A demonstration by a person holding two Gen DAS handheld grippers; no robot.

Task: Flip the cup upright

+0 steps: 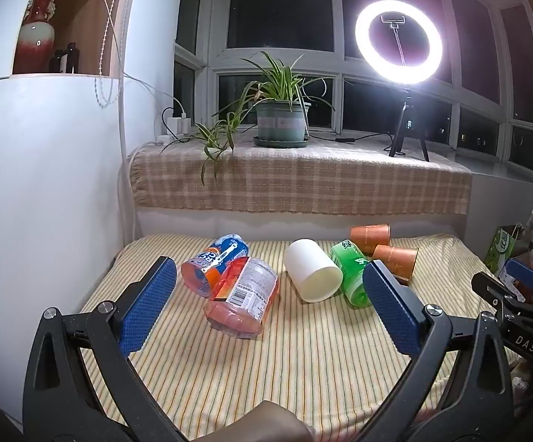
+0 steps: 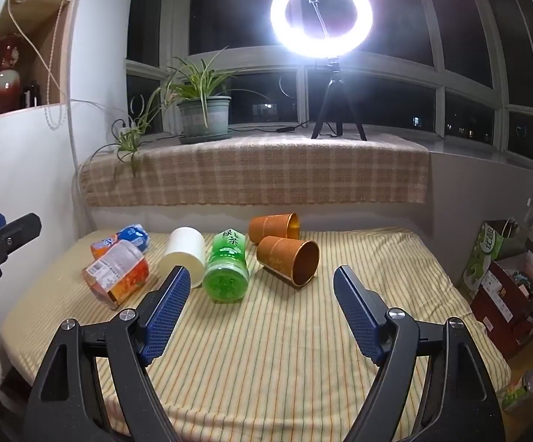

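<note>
Several cups lie on their sides on the striped table (image 1: 285, 361). From left: a blue-orange cup (image 1: 213, 261), a clear orange-label cup (image 1: 244, 296), a white cup (image 1: 312, 274), a green cup (image 1: 351, 276) and two brown paper cups (image 1: 395, 259). In the right wrist view the same cups show: white (image 2: 183, 254), green (image 2: 228, 267), nearer brown cup (image 2: 288, 259), farther brown cup (image 2: 275, 228). My left gripper (image 1: 266, 305) is open and empty, short of the orange-label and white cups. My right gripper (image 2: 257, 315) is open and empty, short of the green and brown cups.
A checked cloth covers the window ledge (image 1: 303, 180) behind the table, with a potted plant (image 1: 281, 121) and a ring light on a tripod (image 1: 399, 42). A white wall (image 1: 45, 184) stands at the left. Boxes (image 2: 505, 287) stand right of the table.
</note>
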